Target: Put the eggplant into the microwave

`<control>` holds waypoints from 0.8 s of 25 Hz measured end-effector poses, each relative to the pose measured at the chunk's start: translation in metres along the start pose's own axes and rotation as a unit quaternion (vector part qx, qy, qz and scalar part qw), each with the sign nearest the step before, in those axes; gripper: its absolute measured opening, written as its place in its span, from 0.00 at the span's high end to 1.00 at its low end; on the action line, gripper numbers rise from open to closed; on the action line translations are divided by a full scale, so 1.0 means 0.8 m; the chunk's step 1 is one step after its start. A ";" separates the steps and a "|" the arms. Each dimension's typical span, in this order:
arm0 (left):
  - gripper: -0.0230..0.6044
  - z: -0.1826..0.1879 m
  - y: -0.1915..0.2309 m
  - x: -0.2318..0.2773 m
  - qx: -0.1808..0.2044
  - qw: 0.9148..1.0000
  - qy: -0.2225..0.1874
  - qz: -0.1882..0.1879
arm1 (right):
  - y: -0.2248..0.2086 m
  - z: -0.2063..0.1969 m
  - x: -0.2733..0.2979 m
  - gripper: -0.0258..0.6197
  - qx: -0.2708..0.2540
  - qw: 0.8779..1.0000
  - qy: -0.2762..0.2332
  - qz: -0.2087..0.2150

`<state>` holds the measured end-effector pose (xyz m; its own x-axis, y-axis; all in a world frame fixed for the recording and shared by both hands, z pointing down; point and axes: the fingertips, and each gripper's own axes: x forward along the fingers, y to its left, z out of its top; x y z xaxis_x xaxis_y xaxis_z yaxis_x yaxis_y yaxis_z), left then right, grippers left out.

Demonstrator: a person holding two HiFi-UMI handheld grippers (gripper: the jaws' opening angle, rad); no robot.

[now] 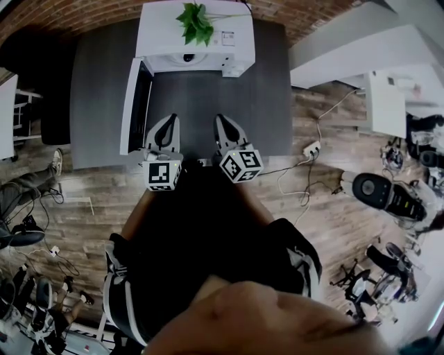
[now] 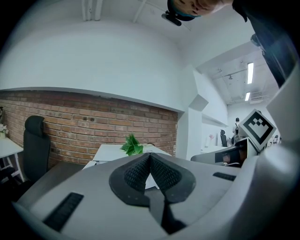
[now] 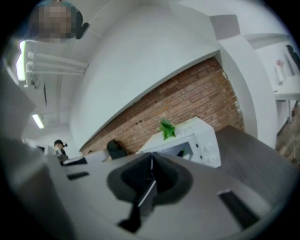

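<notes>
The left gripper (image 2: 150,157) and right gripper (image 3: 151,159) are being held clenched and empty before the open microwave (image 1: 194,48). With no eggplant being carried, closing its door (image 1: 137,104) is probably being called for next.

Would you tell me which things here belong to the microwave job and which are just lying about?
Job: microwave, its door swung open; left gripper and right gripper, both shut and empty.
Lying about: plant on the microwave; power strip; chair.

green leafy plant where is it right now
In the head view the green leafy plant sits on top of the white microwave at the far end of the dark grey table, by the red brick wall.
</notes>
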<state>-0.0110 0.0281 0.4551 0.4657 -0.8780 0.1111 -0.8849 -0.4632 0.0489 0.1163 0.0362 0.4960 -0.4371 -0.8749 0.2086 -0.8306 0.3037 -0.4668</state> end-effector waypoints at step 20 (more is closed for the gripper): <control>0.90 -0.003 0.017 -0.011 -0.006 1.000 0.002 -0.015 | 0.022 -0.018 0.008 0.91 0.004 1.000 0.010 -0.008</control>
<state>-0.0269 0.0297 0.4568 0.4928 -0.8629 0.1125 -0.8702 -0.4885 0.0648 0.0937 0.0411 0.5011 -0.4309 -0.8716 0.2337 -0.8347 0.2866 -0.4703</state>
